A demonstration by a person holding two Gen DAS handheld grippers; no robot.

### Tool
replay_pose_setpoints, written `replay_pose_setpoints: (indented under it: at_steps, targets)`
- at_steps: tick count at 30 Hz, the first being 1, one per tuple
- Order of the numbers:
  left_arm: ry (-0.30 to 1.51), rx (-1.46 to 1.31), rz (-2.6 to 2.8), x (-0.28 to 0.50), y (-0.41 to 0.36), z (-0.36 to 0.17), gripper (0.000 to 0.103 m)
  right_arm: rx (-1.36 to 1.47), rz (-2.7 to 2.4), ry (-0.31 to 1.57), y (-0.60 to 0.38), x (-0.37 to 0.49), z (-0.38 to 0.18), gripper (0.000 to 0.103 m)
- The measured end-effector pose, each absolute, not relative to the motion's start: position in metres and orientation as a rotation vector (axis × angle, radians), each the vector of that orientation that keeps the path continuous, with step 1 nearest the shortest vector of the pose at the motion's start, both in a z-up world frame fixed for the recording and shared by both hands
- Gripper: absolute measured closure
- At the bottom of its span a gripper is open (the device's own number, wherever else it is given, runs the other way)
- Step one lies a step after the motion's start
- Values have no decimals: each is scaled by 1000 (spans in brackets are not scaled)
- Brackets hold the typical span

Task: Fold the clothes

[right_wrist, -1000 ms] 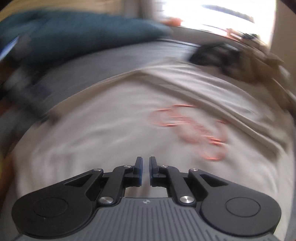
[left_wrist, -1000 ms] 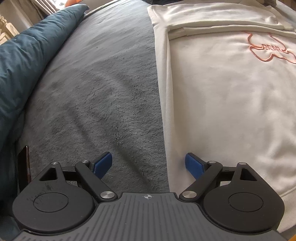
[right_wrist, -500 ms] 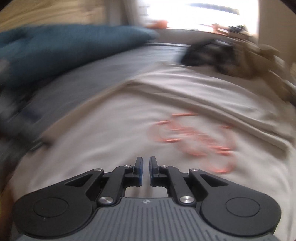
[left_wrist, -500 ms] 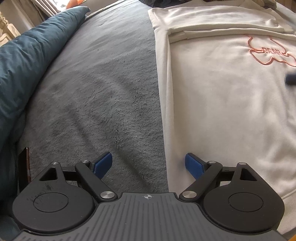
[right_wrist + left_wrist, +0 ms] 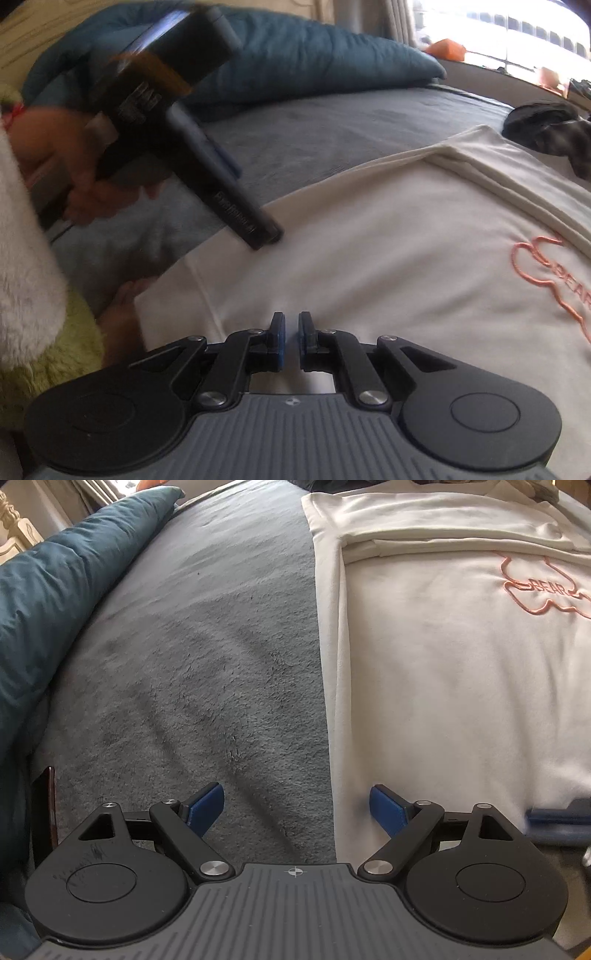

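Here, the left gripper (image 5: 297, 805) is spread wide astride the cream cotton sweatshirt's (image 5: 443, 686) edge; the right gripper (image 5: 290, 334) is nearly together, empty, above it.

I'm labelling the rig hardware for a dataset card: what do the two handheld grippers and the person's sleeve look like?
Both the left gripper and the right gripper have black linkage arms with silver pivot screws, round black discs, a ribbed grey body with a small crosshair mark, and blue finger pads. The sleeve is fluffy white with a yellow-green cuff.
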State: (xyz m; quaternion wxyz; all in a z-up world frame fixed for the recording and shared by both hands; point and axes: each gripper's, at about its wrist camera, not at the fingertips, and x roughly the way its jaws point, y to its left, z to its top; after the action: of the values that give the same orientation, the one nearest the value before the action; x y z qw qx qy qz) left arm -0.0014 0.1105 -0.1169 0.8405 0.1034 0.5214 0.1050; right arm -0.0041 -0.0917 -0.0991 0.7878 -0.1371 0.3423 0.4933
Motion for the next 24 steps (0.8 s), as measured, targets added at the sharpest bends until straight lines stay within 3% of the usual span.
replay_pose_setpoints:
  at_steps: [7, 18, 24]
  targets:
    - [1102, 201, 236, -2, 115, -115, 16, -265, 814, 734, -98, 53, -104, 96]
    - [1096, 160, 277, -3, 122, -113, 16, -440, 1295, 632, -35, -48, -112, 96]
    - [1081, 159, 276, 0, 122, -113, 16, -275, 896, 637, -58, 33, -104, 95]
